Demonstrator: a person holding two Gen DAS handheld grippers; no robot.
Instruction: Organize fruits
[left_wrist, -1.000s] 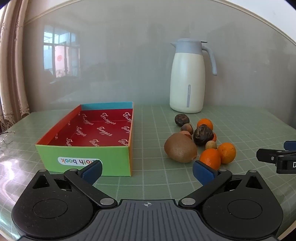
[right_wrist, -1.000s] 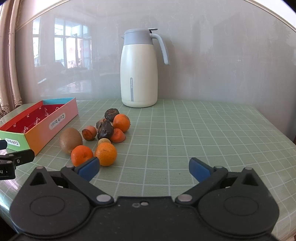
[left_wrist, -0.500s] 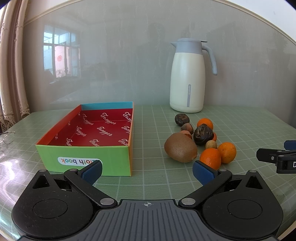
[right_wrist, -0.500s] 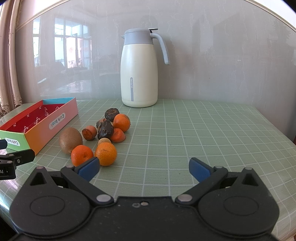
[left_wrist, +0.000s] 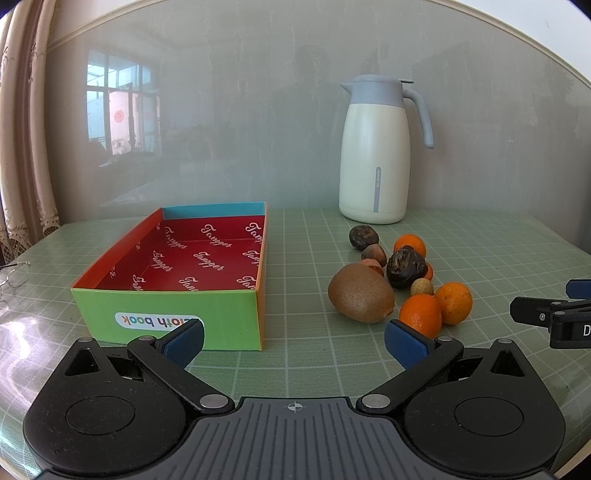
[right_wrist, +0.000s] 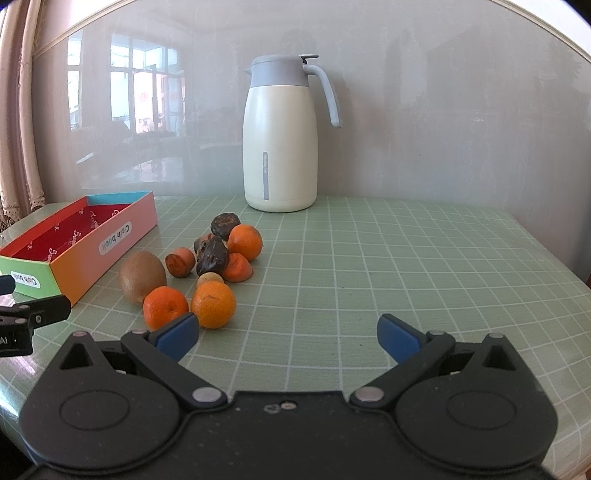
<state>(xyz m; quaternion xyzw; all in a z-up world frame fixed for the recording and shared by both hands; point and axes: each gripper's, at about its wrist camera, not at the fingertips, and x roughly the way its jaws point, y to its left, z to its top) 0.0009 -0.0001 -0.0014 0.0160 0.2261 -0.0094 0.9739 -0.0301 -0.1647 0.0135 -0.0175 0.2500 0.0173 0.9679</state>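
A pile of fruit lies on the green checked tablecloth: a brown kiwi (left_wrist: 361, 297) (right_wrist: 142, 277), two oranges at the front (left_wrist: 421, 316) (right_wrist: 213, 304), a third orange behind (left_wrist: 410, 245) (right_wrist: 245, 242), and several small dark and brown fruits (left_wrist: 405, 262) (right_wrist: 212, 255). An empty box (left_wrist: 110, 266) (right_wrist: 122, 236) with a red inside and green front stands left of the pile. My left gripper (left_wrist: 293, 339) is open, low over the table before the box and kiwi. My right gripper (right_wrist: 287, 338) is open, right of the front oranges, holding nothing.
A cream thermos jug (left_wrist: 375, 155) (right_wrist: 280, 136) with a grey lid stands at the back against the wall. Wire glasses (left_wrist: 13, 275) lie at the table's left edge. The right half of the table (right_wrist: 424, 258) is bare cloth.
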